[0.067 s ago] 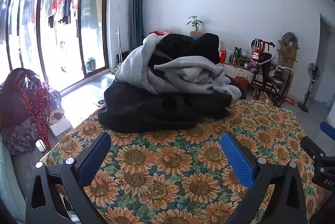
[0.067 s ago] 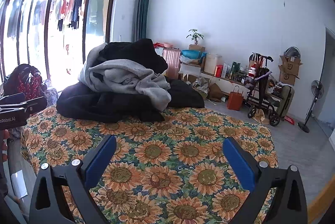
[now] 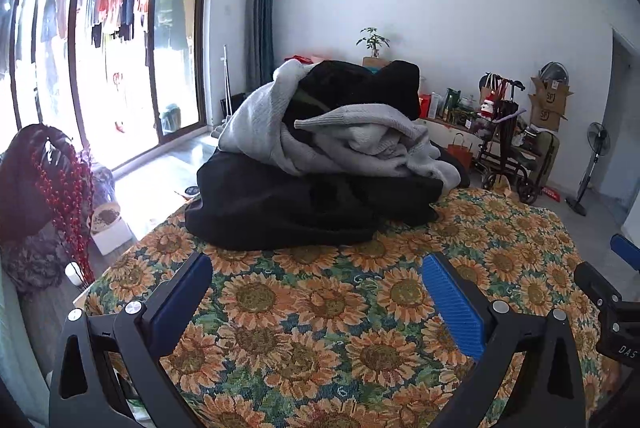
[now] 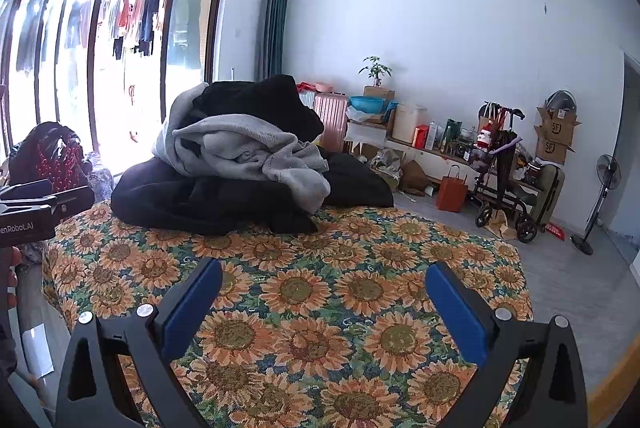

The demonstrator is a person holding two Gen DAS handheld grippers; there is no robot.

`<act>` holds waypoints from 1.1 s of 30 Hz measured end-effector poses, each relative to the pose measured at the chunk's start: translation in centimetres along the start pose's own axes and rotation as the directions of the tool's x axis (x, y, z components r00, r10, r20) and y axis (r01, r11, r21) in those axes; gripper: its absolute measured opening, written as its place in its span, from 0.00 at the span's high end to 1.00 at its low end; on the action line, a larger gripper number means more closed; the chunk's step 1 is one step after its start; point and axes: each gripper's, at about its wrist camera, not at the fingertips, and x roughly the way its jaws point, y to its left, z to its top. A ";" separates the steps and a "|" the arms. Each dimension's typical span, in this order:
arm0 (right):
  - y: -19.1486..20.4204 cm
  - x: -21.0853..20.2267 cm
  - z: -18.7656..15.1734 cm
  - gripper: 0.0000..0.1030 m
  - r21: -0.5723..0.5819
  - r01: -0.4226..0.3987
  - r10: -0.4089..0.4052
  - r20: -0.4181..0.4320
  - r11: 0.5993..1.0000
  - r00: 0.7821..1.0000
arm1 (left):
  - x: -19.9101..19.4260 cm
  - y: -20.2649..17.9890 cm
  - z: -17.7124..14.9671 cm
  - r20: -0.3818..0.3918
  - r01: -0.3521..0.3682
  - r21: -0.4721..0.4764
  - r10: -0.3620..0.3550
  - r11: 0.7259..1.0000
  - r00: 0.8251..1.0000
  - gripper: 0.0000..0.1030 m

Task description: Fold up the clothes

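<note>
Clothes heap (image 3: pixel 320 163) at the far edge of the table, toward its far left corner as the right wrist view shows it: a crumpled grey sweater (image 3: pixel 360 139) lies slumped over and partly wrapped around a black fleece garment (image 3: pixel 360 87), and both rest on a broad black garment (image 3: pixel 280 207) that spreads flat against the sunflower tablecloth (image 3: pixel 320 308) and carries the rest. Nothing in the heap shows a squared edge or a laid crease; the pieces lie bunched and interleaved, so by judgement they stand unfolded, and no folded stack is visible elsewhere on the cloth. The near half of the table is bare cloth, which would serve as a working area for spreading a garment. Left gripper (image 3: pixel 318 302) hovers above the near edge with its blue pads spread wide and nothing between them; right gripper (image 4: pixel 324 308) hovers likewise, released and empty, near the same edge, the two tools side by side and both aimed at the heap, well apart from it. The grey sweater lies uppermost and has a loose sleeve trailing toward the near right of the heap, probably the easiest purchase. Beyond the table: a glass sliding door (image 3: pixel 120 47) with hanging laundry behind it, a potted plant (image 3: pixel 374 41), a standing fan (image 3: pixel 596 163).
</note>
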 end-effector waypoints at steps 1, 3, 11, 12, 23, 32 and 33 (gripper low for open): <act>0.0 0.0 0.0 0.00 0.002 -0.003 0.003 0.000 1.000 1.000 | -0.1 -0.3 -0.3 0.006 -0.010 0.008 0.010 1.000 1.000 0.00; 0.0 0.1 0.0 0.00 0.008 -0.009 0.009 0.000 1.000 1.000 | -0.4 -0.8 -0.8 0.018 -0.029 0.024 0.029 0.999 0.999 0.00; 0.0 0.2 0.0 0.00 0.028 -0.034 0.034 -0.001 0.999 0.999 | 0.0 -0.4 -0.5 -0.013 0.000 0.005 0.000 1.000 1.000 0.00; 0.1 0.2 0.0 0.00 0.028 -0.035 0.035 -0.001 0.999 0.999 | 0.3 -0.2 -0.4 -0.019 0.003 0.002 -0.003 1.000 1.000 0.00; 0.4 0.4 -0.5 0.00 0.004 -0.033 0.033 -0.012 0.999 0.999 | 1.3 0.1 0.0 -0.029 -0.002 0.022 0.003 1.000 1.000 0.00; 0.7 0.5 -0.8 0.00 -0.011 -0.030 0.030 -0.021 0.999 0.999 | 1.3 -0.2 0.0 -0.028 -0.001 0.020 0.002 1.000 1.000 0.00; 0.8 0.5 -0.9 0.00 -0.011 -0.030 0.030 -0.022 0.999 0.999 | 1.3 -0.2 0.0 -0.027 -0.001 0.015 0.002 1.000 1.000 0.00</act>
